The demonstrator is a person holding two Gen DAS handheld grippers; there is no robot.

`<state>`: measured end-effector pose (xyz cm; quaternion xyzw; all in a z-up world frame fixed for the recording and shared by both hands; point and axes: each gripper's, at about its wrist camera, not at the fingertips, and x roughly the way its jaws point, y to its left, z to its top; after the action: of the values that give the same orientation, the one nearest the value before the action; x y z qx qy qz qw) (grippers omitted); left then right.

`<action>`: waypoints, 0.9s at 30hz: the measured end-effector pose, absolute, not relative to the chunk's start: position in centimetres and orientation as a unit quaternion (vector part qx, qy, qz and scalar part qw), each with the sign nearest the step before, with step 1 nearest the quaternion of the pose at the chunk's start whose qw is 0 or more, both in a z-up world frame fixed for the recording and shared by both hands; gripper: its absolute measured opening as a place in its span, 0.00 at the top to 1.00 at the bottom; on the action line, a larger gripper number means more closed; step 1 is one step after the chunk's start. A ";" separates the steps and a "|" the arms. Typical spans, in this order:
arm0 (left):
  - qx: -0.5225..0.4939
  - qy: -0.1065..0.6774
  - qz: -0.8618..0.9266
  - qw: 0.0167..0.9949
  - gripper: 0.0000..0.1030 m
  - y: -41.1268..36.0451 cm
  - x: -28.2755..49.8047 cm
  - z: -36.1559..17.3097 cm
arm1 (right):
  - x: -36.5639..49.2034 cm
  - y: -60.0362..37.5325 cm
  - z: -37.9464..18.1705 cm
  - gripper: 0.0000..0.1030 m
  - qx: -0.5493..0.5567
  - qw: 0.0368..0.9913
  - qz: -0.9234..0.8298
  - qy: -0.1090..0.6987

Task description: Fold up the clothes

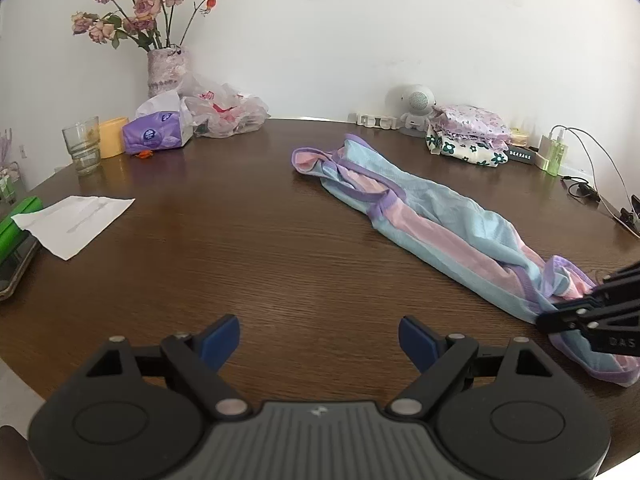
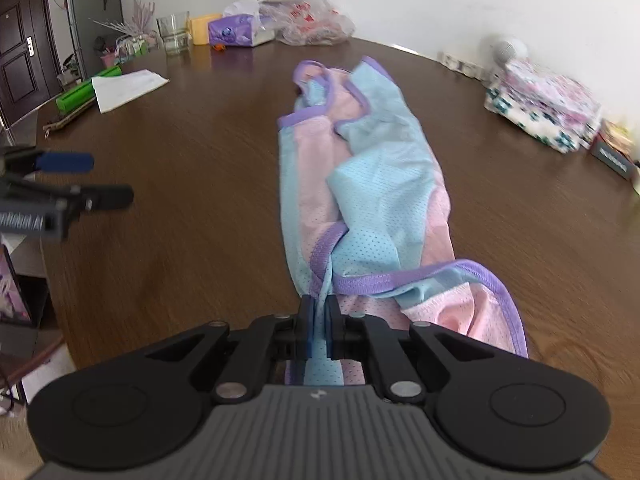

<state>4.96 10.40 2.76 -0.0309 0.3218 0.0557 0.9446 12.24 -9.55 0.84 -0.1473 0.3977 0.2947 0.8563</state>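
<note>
A pink and light-blue mesh garment with purple trim (image 1: 432,216) lies stretched in a long bunched strip across the brown wooden table (image 1: 240,240). My right gripper (image 2: 319,320) is shut on the garment's near end (image 2: 360,200); in the left wrist view it shows at the right edge (image 1: 560,316), clamped on the cloth. My left gripper (image 1: 319,338) is open and empty above bare table, left of the garment's near end. It also shows in the right wrist view (image 2: 96,180) at the left edge.
A stack of folded floral clothes (image 1: 468,136) sits at the far right. A glass (image 1: 82,144), yellow cup (image 1: 112,136), tissue pack (image 1: 156,130), plastic bag (image 1: 228,112) and flower vase (image 1: 166,70) stand at the far left. A white paper (image 1: 74,220) and cables (image 1: 588,188) lie near the edges.
</note>
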 end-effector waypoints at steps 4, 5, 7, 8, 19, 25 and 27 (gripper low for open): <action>-0.025 0.325 0.045 0.944 0.16 10.1 5.1 2.6 | 11.5 -16.3 1.1 0.96 -0.132 0.863 0.248 0.419; -0.021 0.326 0.041 0.944 0.16 9.9 5.3 2.7 | 11.3 -18.0 1.2 0.95 -0.128 0.865 0.236 0.425; -0.014 0.324 0.035 0.945 0.16 9.5 5.7 2.8 | 12.3 -21.6 1.1 0.94 -0.128 0.879 0.168 0.427; -0.008 0.323 0.033 0.946 0.16 9.1 6.1 2.9 | 12.8 -23.3 1.1 0.93 -0.128 0.885 0.132 0.427; 0.087 0.325 -0.085 0.938 0.16 4.1 14.9 5.2 | 9.3 -22.5 3.0 0.50 -0.023 0.926 0.170 0.336; 0.147 0.367 -0.123 0.910 0.16 0.5 21.9 3.4 | 11.9 -15.8 1.3 0.50 -0.061 0.925 0.179 0.330; 0.153 0.393 -0.125 0.898 0.19 -0.1 23.8 2.4 | 12.9 -14.7 0.7 0.52 -0.061 0.923 0.177 0.335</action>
<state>23.81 -0.11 2.45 0.1534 0.3925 -0.1253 0.8982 12.90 -14.65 0.74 -0.0610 0.3353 0.1774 0.9233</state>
